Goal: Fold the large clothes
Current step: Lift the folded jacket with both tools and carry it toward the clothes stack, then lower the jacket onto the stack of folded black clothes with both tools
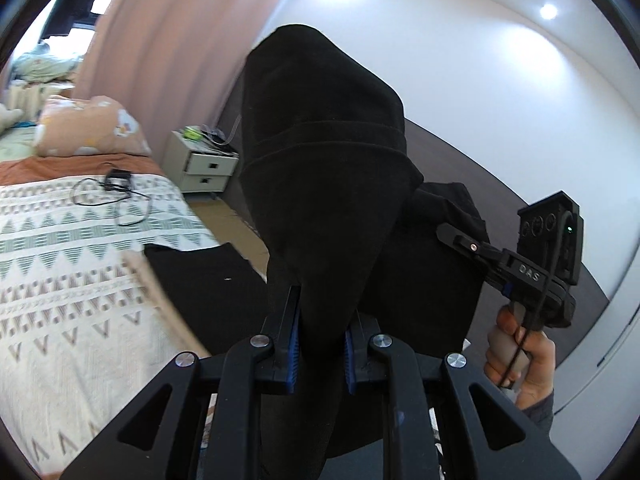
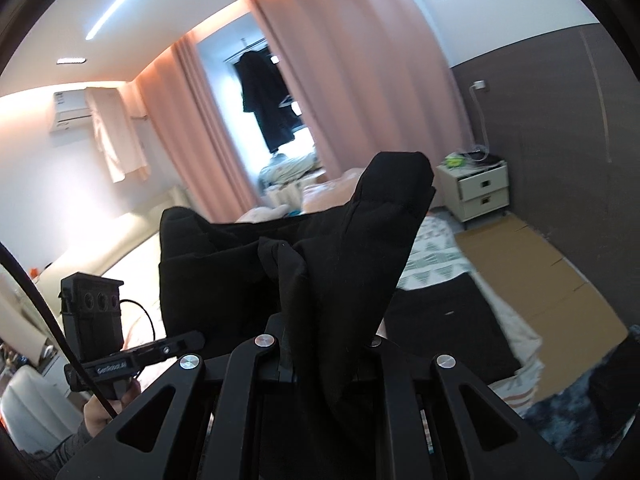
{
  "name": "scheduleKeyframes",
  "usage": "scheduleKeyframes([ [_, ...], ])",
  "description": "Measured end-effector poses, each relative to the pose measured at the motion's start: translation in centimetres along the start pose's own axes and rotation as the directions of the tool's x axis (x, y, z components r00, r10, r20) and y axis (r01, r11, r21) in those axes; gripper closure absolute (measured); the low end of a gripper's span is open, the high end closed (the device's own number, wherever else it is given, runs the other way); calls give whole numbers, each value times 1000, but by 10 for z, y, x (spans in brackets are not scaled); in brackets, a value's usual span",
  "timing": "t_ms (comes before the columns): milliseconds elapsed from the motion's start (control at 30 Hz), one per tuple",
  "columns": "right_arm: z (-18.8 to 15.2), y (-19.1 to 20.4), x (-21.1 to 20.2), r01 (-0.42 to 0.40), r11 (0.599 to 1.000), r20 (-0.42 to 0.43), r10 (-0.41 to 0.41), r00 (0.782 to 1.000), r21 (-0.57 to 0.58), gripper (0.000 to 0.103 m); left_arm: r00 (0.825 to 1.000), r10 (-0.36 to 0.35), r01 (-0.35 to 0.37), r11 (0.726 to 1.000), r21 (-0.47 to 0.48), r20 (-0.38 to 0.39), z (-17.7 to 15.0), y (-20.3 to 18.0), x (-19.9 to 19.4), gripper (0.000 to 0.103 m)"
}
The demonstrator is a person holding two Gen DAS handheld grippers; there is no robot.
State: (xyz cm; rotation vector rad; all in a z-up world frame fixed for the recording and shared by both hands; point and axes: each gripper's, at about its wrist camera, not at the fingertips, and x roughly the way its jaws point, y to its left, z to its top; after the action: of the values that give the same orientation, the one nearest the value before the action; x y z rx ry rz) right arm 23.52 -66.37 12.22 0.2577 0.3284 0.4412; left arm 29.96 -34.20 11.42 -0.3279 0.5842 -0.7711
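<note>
Both grippers, left (image 1: 320,356) & right (image 2: 324,360), clamped on soft black garment (image 1: 324,168), bunched up w/ one end trailing onto patterned bed (image 1: 80,248). Nightstand (image 1: 204,164), pink curtain (image 1: 168,52) far behind.

left gripper (image 1: 320,344): black linkage arms, round silver screw heads at the joints, blue ribbed pads on the inner finger faces
right gripper (image 2: 326,354): same black frame, four silver screw heads across its near links
right gripper seen from the left: black body, white "DAS" lettering, copper-coloured screw, small green light, black cable
left gripper seen from the right: white "GenRobot.AI" lettering, boxy black camera block on top
sleeve (image 1: 538,410): grey, at the wrist
</note>
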Motion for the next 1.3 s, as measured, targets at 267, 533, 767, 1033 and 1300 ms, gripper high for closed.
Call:
scheduleKeyframes([
  [267, 0, -7, 46, 56, 998, -16, -56, 998, 29, 96, 995, -83, 80, 996, -50, -54, 15, 32, 61, 84],
  [533, 7, -15, 123, 89, 993, -74, -84, 994, 75, 96, 989, -75, 64, 994, -83, -127, 36, 83, 133, 85],
  [767, 2, -24, 206, 160, 979, -168, -138, 976, 126, 96, 977, -96, 64, 984, -168, -193, 44, 151, 199, 84],
  [1033, 6, -17, 276, 202, 967, -234, -164, 958, 153, 96, 966, -70, 5, 967, -253, -250, 43, 224, 253, 84],
  [1300, 9, -43, 325, 308, 917, -358, -207, 911, 252, 92, 956, -70, -24, 950, -312, -286, 36, 264, 282, 76],
])
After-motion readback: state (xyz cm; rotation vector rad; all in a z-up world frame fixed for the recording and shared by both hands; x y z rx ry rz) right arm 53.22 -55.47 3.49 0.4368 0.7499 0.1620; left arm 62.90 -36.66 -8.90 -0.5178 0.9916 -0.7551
